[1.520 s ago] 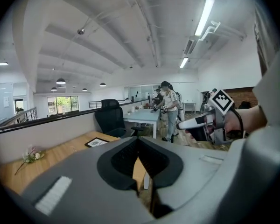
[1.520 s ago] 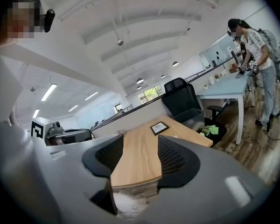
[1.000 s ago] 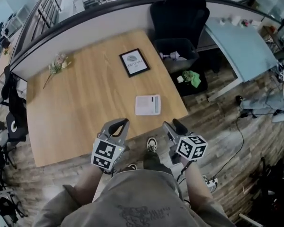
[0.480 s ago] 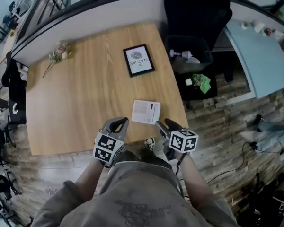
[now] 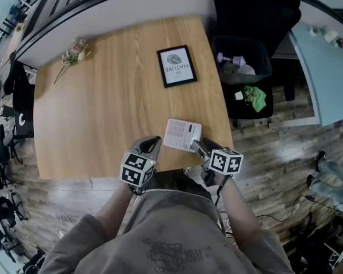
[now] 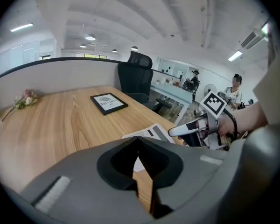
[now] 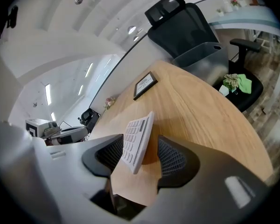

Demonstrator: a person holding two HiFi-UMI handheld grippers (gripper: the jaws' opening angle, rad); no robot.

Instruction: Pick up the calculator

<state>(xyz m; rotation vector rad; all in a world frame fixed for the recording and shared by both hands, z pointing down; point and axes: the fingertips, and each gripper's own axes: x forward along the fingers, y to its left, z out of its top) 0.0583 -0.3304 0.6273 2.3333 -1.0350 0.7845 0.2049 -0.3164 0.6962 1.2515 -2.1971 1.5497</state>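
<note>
One wooden table (image 5: 103,101) fills the middle of the head view. Its right edge runs beside one black office chair (image 5: 257,10) and one dark bin (image 5: 243,59) at upper right, and broad bare wood spreads to the left. One framed picture (image 5: 176,65) lies at upper centre. The single calculator (image 5: 182,135) sits by the table's lower edge, its near end between the parted jaws of the right gripper (image 5: 195,146). Just left of it, the left gripper (image 5: 151,141) has its jaws together on nothing. One flower sprig (image 5: 74,50) lies at upper left.
</note>
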